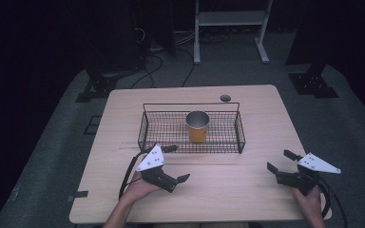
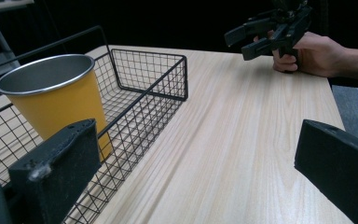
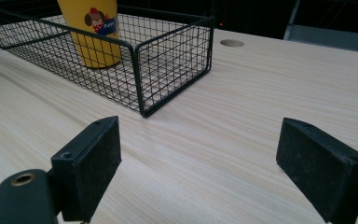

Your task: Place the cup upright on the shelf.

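Note:
A yellow cup [image 1: 197, 127] with a metal inside stands upright in a black wire basket [image 1: 240, 134] at the middle of the wooden table [image 1: 228, 190]. My left gripper [image 1: 177, 163] is open, just in front of the basket's near left corner, held by a hand. In the left gripper view the cup [image 2: 56, 100] is close at the left, behind the basket wall [image 2: 158, 70]. My right gripper [image 1: 279, 160] is open at the table's front right. In the right gripper view the cup [image 3: 93, 32] shows a cartoon dog print. Nothing lies between either gripper's jaws.
A small round hole [image 1: 225, 98] sits in the table behind the basket. The other hand and its open gripper [image 2: 244, 43] appear far off in the left gripper view. Cables and a white frame [image 1: 230, 19] stand on the floor beyond the table.

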Available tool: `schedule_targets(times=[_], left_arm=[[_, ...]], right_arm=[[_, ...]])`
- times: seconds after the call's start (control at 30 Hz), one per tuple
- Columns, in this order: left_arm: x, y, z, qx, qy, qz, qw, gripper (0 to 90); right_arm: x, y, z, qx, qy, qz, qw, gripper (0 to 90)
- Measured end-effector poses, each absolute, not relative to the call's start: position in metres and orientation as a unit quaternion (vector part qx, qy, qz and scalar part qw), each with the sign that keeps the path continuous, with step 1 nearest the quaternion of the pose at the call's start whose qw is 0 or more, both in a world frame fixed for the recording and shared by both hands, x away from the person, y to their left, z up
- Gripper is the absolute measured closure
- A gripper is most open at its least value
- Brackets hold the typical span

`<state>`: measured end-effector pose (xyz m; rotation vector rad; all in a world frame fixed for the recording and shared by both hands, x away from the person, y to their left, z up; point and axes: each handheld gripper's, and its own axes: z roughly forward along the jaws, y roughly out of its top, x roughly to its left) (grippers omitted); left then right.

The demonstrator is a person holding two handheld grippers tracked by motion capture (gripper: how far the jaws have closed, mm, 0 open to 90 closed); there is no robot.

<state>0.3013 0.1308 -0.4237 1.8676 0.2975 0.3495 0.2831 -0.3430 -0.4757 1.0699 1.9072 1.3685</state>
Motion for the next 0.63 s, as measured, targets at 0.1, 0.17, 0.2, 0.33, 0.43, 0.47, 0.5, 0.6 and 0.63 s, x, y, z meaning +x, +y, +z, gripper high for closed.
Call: schedule_targets(times=[0.1,0.17,0.2,0.33,0.43,0.47,0.5,0.6,0.63], left_arm=[[0.297,0.132,-0.429,0.796,0.13,0.15,0.572,0.0],[0.293,0.133,-0.433,0.795,0.134,0.146,0.574,0.0],[0.291,0.134,-0.434,0.796,0.134,0.148,0.571,0.0],[0.284,0.139,-0.44,0.79,0.142,0.149,0.578,0.0],[0.28,0.143,-0.444,0.785,0.149,0.15,0.583,0.0],[0.279,0.144,-0.445,0.784,0.151,0.15,0.582,0.0],[0.278,0.145,-0.446,0.783,0.152,0.152,0.583,0.0],[0.275,0.146,-0.448,0.779,0.154,0.152,0.588,0.0],[0.274,0.147,-0.449,0.78,0.155,0.153,0.587,0.0]], right_arm=[[0.283,-0.343,-0.476,0.399,0.71,0.51,0.277,12.8],[0.283,-0.343,-0.476,0.4,0.71,0.51,0.277,12.8],[0.283,-0.343,-0.476,0.4,0.71,0.509,0.277,12.8],[0.283,-0.343,-0.476,0.399,0.711,0.508,0.278,12.8],[0.283,-0.343,-0.476,0.399,0.71,0.509,0.278,12.8],[0.283,-0.343,-0.476,0.399,0.71,0.509,0.278,12.8],[0.283,-0.343,-0.476,0.399,0.71,0.509,0.278,12.8],[0.283,-0.343,-0.476,0.399,0.71,0.509,0.278,12.8],[0.283,-0.343,-0.476,0.399,0.71,0.509,0.278,12.8]])
